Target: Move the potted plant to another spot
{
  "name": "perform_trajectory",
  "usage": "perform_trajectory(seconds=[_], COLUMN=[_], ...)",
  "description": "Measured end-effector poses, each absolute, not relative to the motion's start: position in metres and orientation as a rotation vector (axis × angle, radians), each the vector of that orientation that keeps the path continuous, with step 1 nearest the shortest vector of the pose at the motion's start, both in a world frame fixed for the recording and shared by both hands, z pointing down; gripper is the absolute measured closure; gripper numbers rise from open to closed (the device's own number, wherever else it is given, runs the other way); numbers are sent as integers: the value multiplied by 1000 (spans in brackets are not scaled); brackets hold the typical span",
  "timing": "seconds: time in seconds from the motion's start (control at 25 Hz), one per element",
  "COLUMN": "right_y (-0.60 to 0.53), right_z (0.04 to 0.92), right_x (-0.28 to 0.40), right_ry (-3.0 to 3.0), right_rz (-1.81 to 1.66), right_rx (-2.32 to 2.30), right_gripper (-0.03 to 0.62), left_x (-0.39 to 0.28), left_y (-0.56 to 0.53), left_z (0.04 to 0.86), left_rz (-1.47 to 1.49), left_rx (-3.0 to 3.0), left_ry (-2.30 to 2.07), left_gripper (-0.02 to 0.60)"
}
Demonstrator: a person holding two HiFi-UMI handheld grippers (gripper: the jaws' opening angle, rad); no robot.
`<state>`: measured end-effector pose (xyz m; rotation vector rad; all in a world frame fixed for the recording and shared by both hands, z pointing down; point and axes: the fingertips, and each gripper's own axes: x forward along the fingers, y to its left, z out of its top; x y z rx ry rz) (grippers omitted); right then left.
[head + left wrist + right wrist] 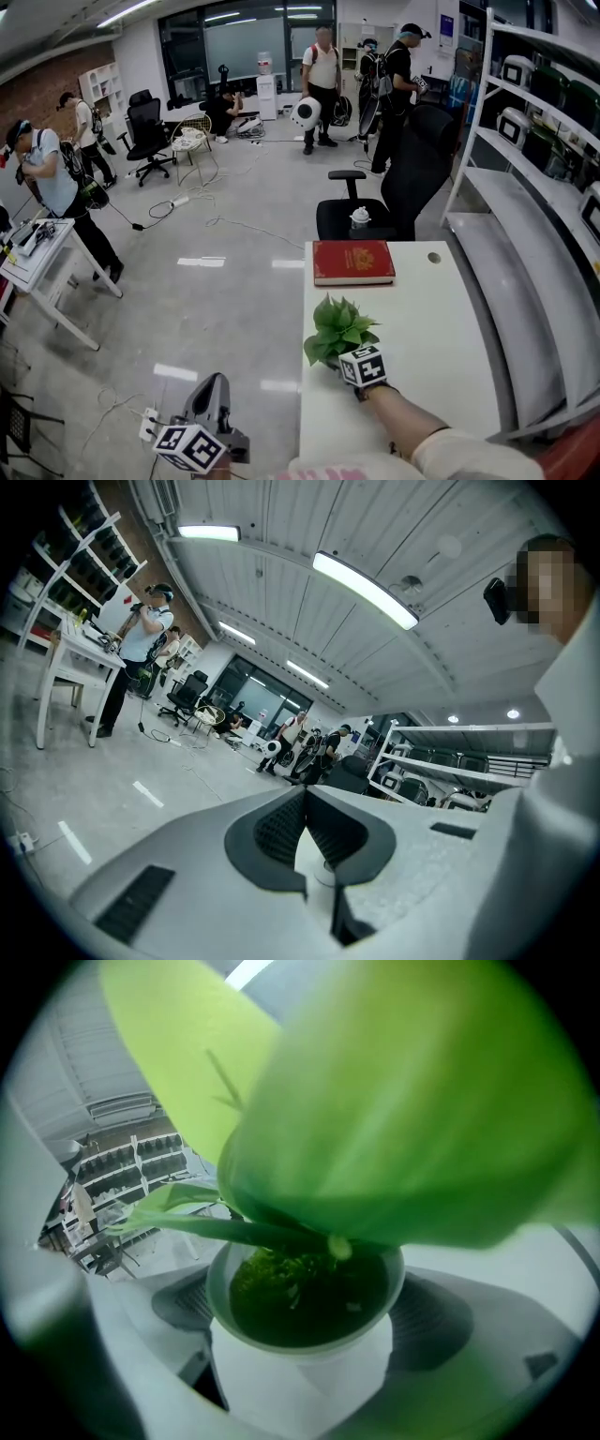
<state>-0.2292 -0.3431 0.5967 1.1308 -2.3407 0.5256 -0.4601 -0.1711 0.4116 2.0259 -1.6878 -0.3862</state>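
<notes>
The potted plant [339, 328] stands near the left edge of the white table [422, 319], well short of the red book [352, 262]. The right gripper [356, 367] is clenched on its white pot, one jaw on each side below the rim. The left gripper [306, 797] is off the table, closed on nothing. Recommended: keep the pot upright, hold the squeeze steady, and set it down away from the edge.

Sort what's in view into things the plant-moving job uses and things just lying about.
Job: green leafy plant in a white pot, right hand-held gripper clamped on its pot, white table.
Lying about: red hardback book, black office chair, pale metal shelving, left hand-held gripper, shut and empty.
</notes>
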Motion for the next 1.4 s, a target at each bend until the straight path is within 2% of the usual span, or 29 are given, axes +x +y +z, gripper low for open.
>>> perform_trajectory(seconds=[1.4], right_y=[-338], right_z=[599], right_x=[-227], right_ry=[-2391], right_rz=[500], right_rx=[1051], right_gripper=[49], left_x=[-440], left_y=[-133], left_z=[421], left_rz=[-429], left_rx=[1897], left_ry=[-1814], left_gripper=[578])
